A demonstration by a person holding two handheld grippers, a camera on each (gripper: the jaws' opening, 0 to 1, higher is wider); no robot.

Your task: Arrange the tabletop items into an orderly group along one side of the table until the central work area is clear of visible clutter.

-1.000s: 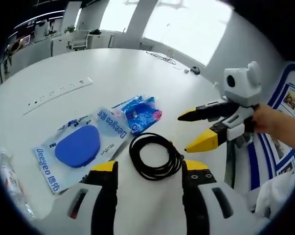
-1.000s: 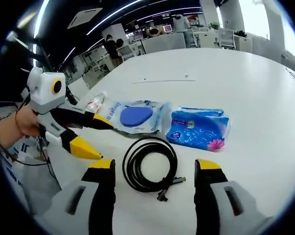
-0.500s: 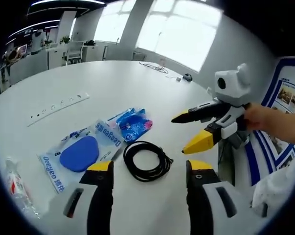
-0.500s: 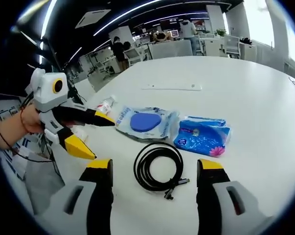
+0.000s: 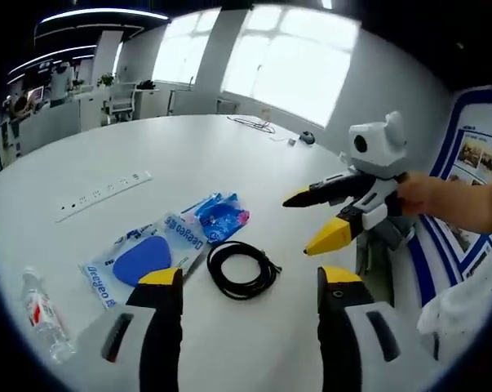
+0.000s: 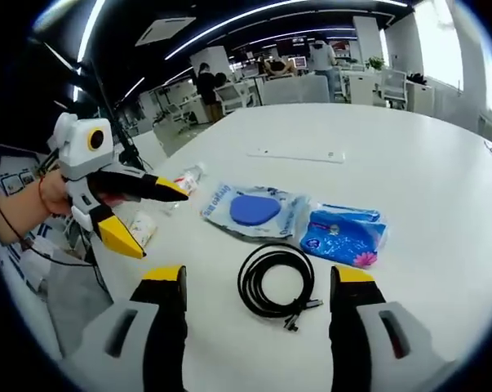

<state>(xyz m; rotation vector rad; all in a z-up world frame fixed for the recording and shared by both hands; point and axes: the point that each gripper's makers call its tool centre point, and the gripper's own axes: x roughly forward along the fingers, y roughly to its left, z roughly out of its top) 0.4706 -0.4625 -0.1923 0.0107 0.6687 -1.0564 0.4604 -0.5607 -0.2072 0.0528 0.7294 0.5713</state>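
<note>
Both tongs point(image 5: 244, 282) point(image 6: 260, 278) hanging open over white table point(image 5: 188, 147), holding nothing. Black cable point(image 5: 241, 269) lying coiled beside blue pack point(image 5: 223, 216).

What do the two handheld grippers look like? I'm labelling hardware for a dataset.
Both match. The right gripper and left gripper each have a white-grey body with black fingers ending in pointed yellow tips. In each gripper's own view, its fingers rise grey with black slots and yellow caps.
</note>
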